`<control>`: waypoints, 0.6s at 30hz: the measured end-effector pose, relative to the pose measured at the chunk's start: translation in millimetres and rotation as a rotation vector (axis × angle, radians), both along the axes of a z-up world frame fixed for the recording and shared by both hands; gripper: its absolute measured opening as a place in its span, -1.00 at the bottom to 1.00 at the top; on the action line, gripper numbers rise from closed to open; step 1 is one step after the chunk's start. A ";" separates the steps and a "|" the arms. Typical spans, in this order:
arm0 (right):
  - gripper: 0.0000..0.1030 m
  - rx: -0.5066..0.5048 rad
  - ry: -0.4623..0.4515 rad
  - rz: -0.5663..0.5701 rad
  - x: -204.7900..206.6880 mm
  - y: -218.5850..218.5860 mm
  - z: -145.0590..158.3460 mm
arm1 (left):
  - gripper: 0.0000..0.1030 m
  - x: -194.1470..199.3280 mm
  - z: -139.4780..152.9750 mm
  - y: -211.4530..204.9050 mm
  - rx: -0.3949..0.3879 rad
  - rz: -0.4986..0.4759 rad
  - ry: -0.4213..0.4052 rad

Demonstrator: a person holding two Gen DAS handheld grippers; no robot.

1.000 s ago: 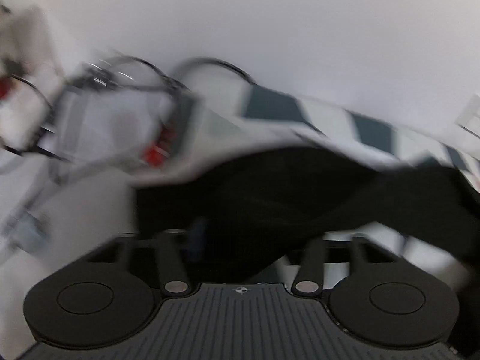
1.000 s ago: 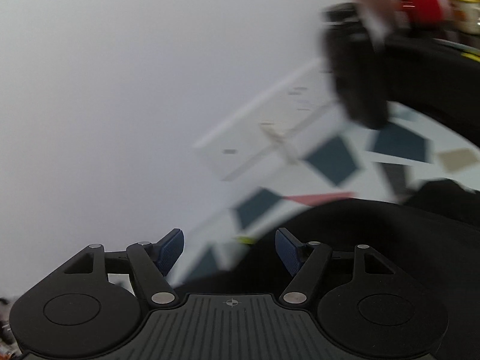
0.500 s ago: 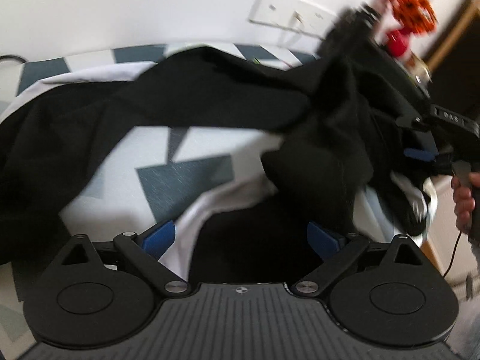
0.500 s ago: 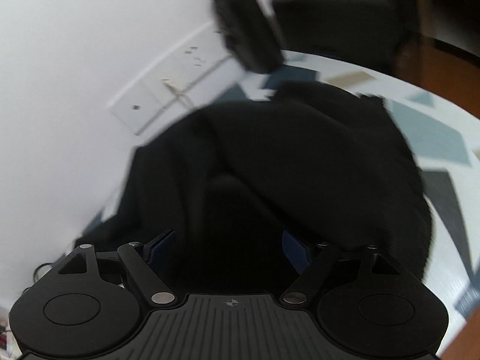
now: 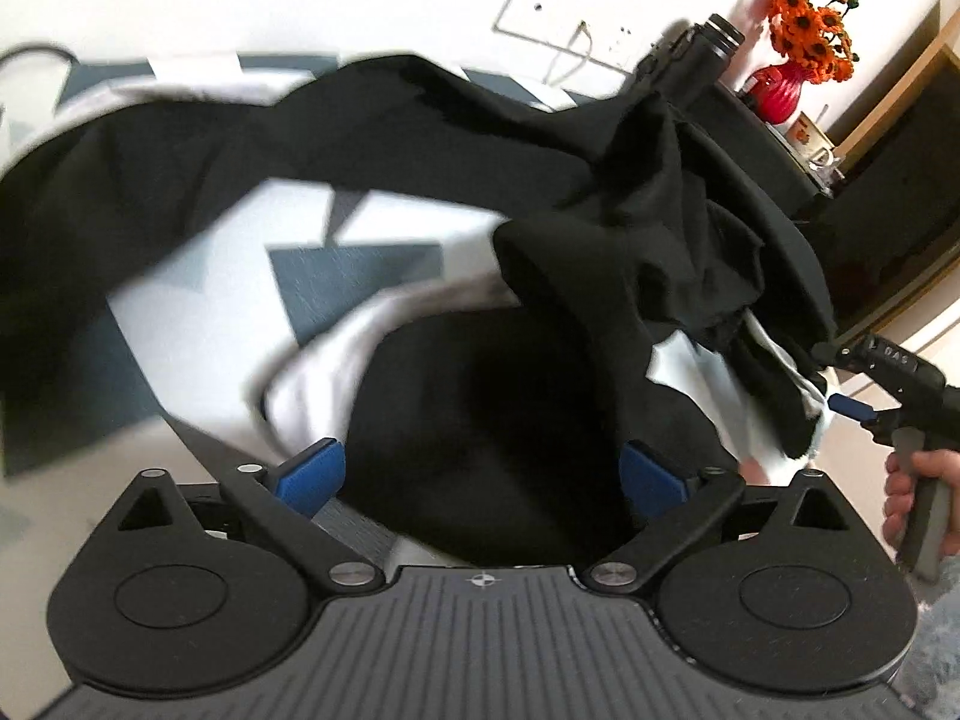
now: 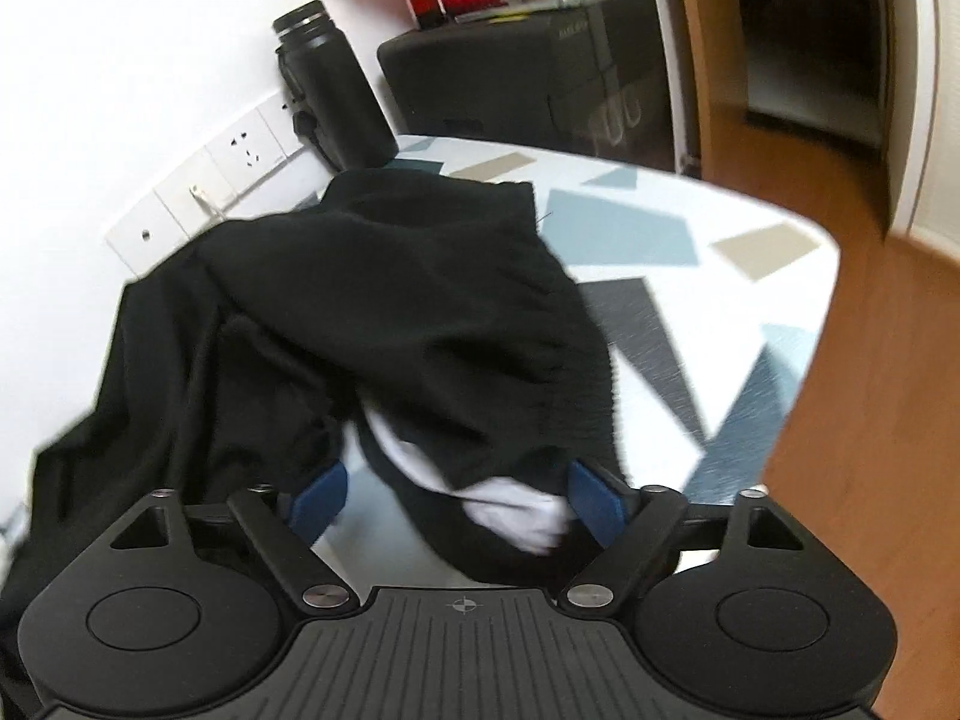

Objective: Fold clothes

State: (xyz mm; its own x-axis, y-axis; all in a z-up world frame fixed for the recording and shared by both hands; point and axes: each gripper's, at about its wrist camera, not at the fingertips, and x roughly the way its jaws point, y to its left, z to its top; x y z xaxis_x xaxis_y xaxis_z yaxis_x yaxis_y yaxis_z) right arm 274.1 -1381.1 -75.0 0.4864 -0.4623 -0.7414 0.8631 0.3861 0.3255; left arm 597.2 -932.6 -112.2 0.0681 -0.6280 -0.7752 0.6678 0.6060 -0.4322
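Now my left gripper and right gripper have just been opening, clutching nothing, the black garment bunched dead ahead at frame centre, stretching toward upper left.

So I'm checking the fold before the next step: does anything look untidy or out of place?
Yes. The black garment lies in a bunched heap on the patterned table, not flat, with white fabric poking out at its near edge. Part of it crowds against the black bottle by the wall. Nothing looks spilled or damaged.

Both wrist views close, downward, sharing black garment
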 end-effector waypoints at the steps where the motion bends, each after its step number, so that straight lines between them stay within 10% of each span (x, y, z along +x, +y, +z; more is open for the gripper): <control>1: 0.55 0.009 0.009 0.011 -1.9 -2.5 -2.3 | 0.95 -5.5 -4.9 -3.6 0.006 -0.002 0.025; 9: 0.54 0.037 0.107 0.179 10.3 -32.1 -35.1 | 0.95 -41.2 -31.6 -63.3 0.140 0.079 -0.049; 12: 0.24 0.024 0.121 0.268 15.9 -52.5 -44.6 | 0.92 -46.9 -38.9 -84.9 0.200 0.175 -0.121; 16: -0.70 0.121 -0.037 0.207 -4.5 -101.6 -44.3 | -0.43 -51.4 -30.0 -96.7 0.204 0.280 -0.195; 18: -0.75 0.157 -0.181 0.091 -25.6 -133.3 -31.0 | -0.76 -47.9 -19.8 -94.9 0.188 0.363 -0.186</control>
State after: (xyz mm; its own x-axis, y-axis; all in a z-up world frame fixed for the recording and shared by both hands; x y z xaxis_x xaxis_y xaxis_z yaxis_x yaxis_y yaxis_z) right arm 248.5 -1514.4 -106.0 0.6519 -0.2965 -0.6979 0.7494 0.3924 0.5333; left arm 549.2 -1027.5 -132.0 0.4074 -0.3865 -0.8274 0.4532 0.8722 -0.1843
